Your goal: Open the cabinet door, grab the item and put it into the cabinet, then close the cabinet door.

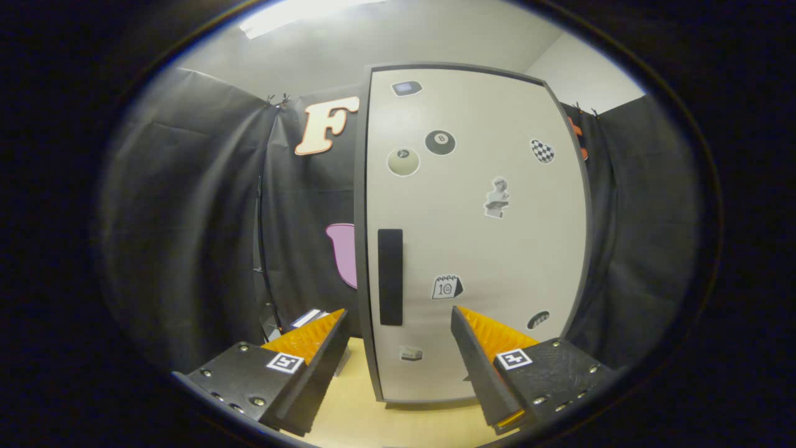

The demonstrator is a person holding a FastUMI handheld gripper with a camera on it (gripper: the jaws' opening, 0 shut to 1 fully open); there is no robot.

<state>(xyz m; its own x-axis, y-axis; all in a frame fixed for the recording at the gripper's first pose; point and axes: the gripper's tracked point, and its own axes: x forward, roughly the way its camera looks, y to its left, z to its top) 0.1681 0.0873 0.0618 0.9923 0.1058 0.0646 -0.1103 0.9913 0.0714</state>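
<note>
One shut, stickered cabinet door [479, 236], jaws apart.

The gripper [398, 348] is spread wide, holding nothing, just ahead of a tall off-white cabinet door [497, 249], shut, with a black vertical handle [390, 277] and stickers, on a pale wooden tabletop [385, 423].

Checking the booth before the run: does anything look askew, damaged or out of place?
Nothing stands out. The cabinet door is shut and upright, its handle intact. The gripper hovers before it, jaws open and empty.
</note>
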